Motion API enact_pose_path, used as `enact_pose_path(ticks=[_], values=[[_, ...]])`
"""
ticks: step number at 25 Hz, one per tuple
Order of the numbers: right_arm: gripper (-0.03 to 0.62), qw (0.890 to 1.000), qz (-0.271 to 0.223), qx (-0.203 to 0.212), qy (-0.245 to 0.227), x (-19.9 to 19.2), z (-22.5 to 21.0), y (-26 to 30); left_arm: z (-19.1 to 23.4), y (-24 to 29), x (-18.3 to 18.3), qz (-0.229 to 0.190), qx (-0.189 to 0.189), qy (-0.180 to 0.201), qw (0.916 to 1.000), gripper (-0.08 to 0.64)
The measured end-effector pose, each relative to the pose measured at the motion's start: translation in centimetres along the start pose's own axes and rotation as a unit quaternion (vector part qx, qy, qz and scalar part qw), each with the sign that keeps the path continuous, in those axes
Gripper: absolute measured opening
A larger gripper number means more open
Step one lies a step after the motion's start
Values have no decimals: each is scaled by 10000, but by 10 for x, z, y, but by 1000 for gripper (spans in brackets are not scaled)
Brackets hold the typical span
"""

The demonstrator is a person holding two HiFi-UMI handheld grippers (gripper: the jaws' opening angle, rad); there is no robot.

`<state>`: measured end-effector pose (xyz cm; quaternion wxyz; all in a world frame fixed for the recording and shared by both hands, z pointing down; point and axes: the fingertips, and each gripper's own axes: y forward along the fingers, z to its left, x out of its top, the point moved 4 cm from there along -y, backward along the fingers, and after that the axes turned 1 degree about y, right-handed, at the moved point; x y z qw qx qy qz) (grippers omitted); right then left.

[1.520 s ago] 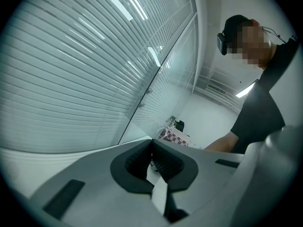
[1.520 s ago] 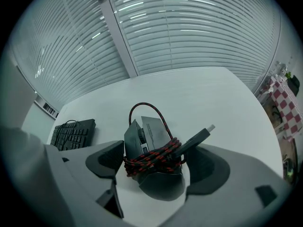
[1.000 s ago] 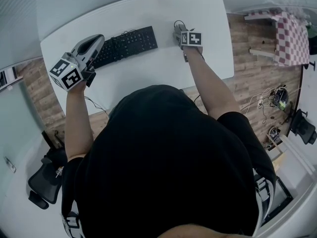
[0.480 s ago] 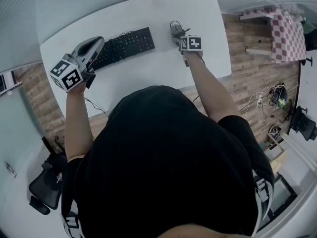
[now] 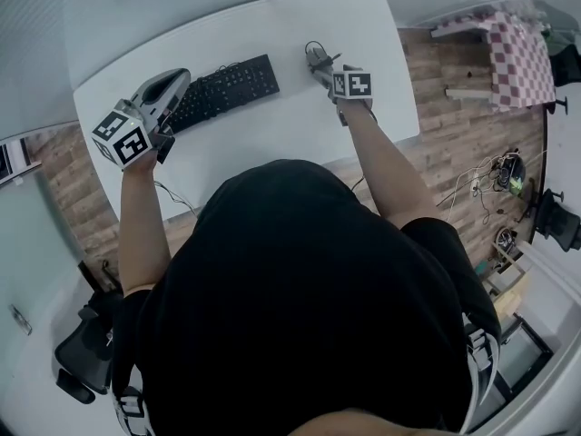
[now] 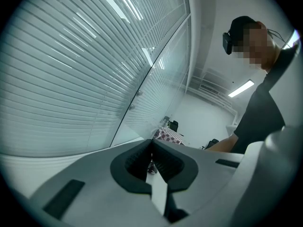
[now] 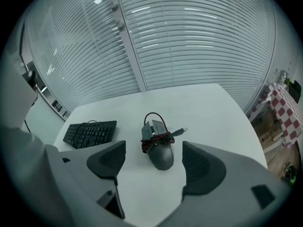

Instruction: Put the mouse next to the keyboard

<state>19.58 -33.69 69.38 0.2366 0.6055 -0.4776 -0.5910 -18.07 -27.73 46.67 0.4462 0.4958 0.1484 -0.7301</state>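
Observation:
A dark mouse (image 5: 317, 59) (image 7: 159, 149), its red-and-black cable wound round it, lies on the white table (image 5: 272, 139) to the right of the black keyboard (image 5: 222, 87) (image 7: 91, 132), with a gap between them. My right gripper (image 5: 327, 71) (image 7: 154, 163) is open just behind the mouse. The mouse's rear sits between the jaw tips, and I see no contact. My left gripper (image 5: 174, 82) (image 6: 151, 162) is shut on nothing. It hovers over the keyboard's left end, tilted up toward the window blinds.
The table's right edge (image 5: 410, 80) drops to a wooden floor with a checked-cloth table (image 5: 522, 53) and loose cables (image 5: 497, 178). Blinds (image 7: 189, 37) run behind the table. An office chair (image 5: 86, 339) stands at the lower left.
The right gripper has shifted slightly back toward the person, so more of the mouse shows ahead of it. The left gripper has stayed where it was.

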Motion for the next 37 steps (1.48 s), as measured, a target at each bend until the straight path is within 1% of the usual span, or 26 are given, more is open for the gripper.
enact_pose_path(ticks=[2,3,6,7,9,15,21,25,31,37], values=[[400,9999,-104,76,28,4,4,-8,-3,-1,0,23,-9,20,10000,21],[383,9998,-173,47,6,6,3,-13,-4,-2,0,26,-15,23,10000,21],[263,9990,-423,-107,-87,14,0,-29,-8,-4,0,8,-35,37,10000,21],[240,9986,-504,-123,-95,17,0,-34,-10,-4,1,2,-42,44,10000,21],[226,9978,-644,-132,-81,21,0,-45,-12,-5,3,-4,-56,54,10000,21],[145,9954,-937,-184,-80,27,-6,-72,-19,-6,5,-31,-102,79,9999,21],[94,9900,-1393,-224,-38,36,-7,-105,-27,-6,4,-44,-177,124,9998,21],[61,9815,-1905,-153,-124,45,2,-132,-35,-7,1,-33,-219,155,9996,21],[43,9703,-2403,-69,-264,56,20,-167,-45,-10,-3,-35,-278,183,9994,21],[37,9614,-2714,-86,-442,44,42,-194,-61,-32,-19,-58,-278,165,9995,21]])
